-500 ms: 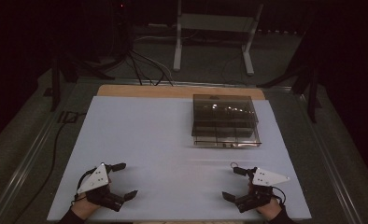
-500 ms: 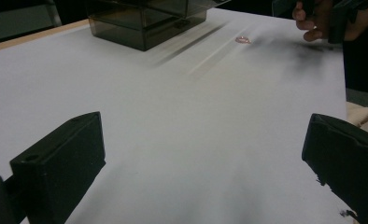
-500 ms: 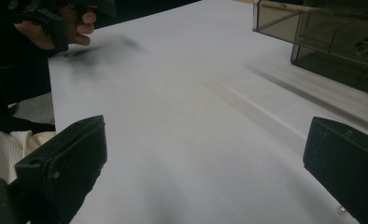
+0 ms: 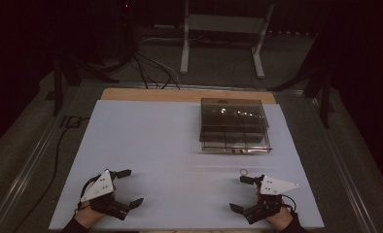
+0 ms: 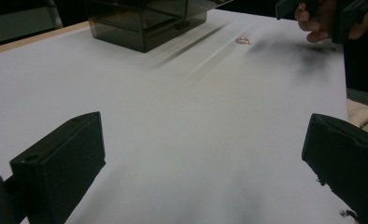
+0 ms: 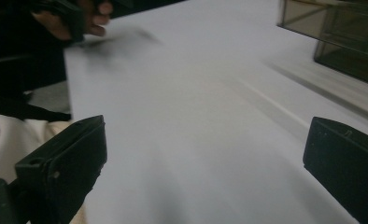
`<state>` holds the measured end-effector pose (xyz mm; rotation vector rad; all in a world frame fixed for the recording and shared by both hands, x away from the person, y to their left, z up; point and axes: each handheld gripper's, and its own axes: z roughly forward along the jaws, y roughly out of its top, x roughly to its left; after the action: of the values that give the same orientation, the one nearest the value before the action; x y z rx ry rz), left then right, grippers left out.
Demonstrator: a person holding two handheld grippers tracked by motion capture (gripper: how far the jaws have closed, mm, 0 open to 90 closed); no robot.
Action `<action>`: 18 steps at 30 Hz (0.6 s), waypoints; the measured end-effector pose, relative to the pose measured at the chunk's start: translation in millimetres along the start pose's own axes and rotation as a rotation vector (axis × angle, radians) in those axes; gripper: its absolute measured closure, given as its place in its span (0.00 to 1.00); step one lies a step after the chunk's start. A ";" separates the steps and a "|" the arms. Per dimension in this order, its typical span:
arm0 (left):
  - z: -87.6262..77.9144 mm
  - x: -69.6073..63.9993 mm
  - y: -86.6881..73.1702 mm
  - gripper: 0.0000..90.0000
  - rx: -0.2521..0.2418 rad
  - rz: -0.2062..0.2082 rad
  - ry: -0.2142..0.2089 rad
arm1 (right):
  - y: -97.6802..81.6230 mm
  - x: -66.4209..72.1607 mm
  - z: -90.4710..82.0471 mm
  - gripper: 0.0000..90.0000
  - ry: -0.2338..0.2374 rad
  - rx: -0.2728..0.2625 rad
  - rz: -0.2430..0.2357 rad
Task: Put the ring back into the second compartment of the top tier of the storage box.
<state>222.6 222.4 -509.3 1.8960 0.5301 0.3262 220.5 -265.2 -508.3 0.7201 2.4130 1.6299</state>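
step: start, nothing held | left gripper (image 4: 123, 187) jaws apart | right gripper (image 4: 242, 193) jaws apart | next, likely: reach small ring (image 4: 243, 171) near tinted box (image 4: 233, 125)

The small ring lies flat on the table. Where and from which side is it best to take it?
Probably from above, with the right gripper, which is nearest and open. The ring lies flat on the white table, so only its thin rim offers hold: one jaw outside the rim, one inside the hole or across it.
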 end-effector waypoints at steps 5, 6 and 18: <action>-0.1 -0.5 -0.1 0.01 -0.008 -0.003 -0.003 | 3.8 5.0 0.9 0.00 0.026 0.018 -0.012; 0.1 -0.6 -0.5 0.01 -0.003 0.000 -0.004 | 4.5 6.1 0.6 0.00 0.030 0.017 -0.014; -0.2 0.4 -1.2 0.01 -0.011 -0.004 -0.012 | 22.7 18.5 -3.7 0.00 0.049 -0.021 -0.052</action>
<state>222.6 223.1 -510.4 1.8854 0.5230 0.3149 209.9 -253.0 -483.6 0.6151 2.4232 1.6689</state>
